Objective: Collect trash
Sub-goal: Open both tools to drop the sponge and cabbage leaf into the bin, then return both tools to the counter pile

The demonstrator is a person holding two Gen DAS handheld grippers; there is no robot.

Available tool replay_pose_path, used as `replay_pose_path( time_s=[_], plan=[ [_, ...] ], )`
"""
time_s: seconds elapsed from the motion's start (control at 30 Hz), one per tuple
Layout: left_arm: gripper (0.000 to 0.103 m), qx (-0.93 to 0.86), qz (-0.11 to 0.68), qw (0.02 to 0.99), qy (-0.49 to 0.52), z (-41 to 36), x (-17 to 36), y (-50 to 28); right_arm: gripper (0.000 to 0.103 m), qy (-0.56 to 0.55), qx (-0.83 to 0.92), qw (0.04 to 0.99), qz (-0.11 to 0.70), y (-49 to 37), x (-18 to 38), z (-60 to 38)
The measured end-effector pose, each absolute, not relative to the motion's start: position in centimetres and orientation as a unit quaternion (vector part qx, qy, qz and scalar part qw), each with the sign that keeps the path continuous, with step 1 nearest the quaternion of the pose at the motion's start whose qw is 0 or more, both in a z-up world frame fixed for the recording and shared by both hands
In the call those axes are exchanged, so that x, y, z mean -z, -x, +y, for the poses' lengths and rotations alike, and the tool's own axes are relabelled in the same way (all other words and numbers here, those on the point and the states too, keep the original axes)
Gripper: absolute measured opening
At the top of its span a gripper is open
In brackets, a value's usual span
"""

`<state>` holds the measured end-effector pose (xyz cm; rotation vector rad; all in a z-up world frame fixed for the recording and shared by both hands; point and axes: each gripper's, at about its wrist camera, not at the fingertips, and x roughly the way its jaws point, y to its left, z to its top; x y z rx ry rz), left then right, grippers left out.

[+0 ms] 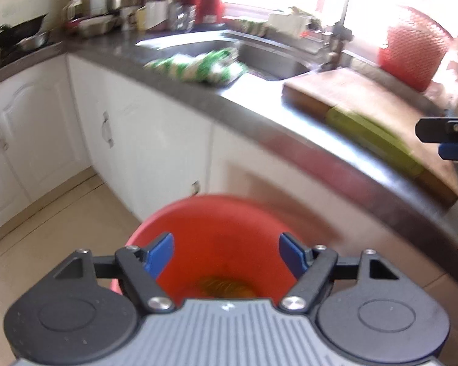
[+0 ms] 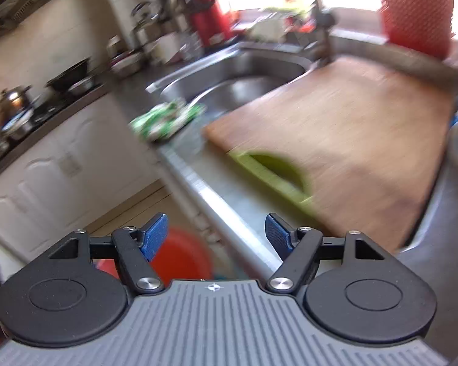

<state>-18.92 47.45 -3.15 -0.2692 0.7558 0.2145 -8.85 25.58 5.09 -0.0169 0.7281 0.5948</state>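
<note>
Left gripper point(image 1: 226, 254): blue fingers point(image 1: 159, 254) spread wide, nothing between them. Directly below and ahead stands a red bin point(image 1: 216, 231) on the tiled floor point(image 1: 45, 244), just beside the white cabinets point(image 1: 149, 146). Yellowish-orange trash point(image 1: 224, 286) lies at the bottom of the bin; what it is cannot be made out through the blur.

Right gripper point(image 2: 216, 238): fingers likewise apart and empty, held over the front edge of the grey surface point(image 2: 229, 201). The red bin shows low between its fingers, on the floor.

On the surface, nearest: a wooden cutting board point(image 2: 351, 140) with a green strip-like item point(image 2: 274, 174) at its near edge, too blurred to identify. Left of the board, a green-and-white wrapper point(image 2: 165, 119) lies on the rim of the steel sink point(image 2: 244, 91). Behind the sink stands a faucet point(image 1: 339, 30); a red mesh basket point(image 1: 412, 52) sits near the window. Far left: pots and pans point(image 2: 70, 79) on the stove area.
</note>
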Motion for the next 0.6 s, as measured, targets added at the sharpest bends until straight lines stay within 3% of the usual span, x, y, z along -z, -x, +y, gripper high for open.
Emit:
replay_pose_path(
  time_s=[0.6],
  plan=[
    [0.088, -0.021, 0.319, 0.943, 0.094, 35.6, -3.3, 16.9, 0.102, -0.015, -0.097, 0.959, 0.266, 8.9, -7.9, 10.2]
  ],
)
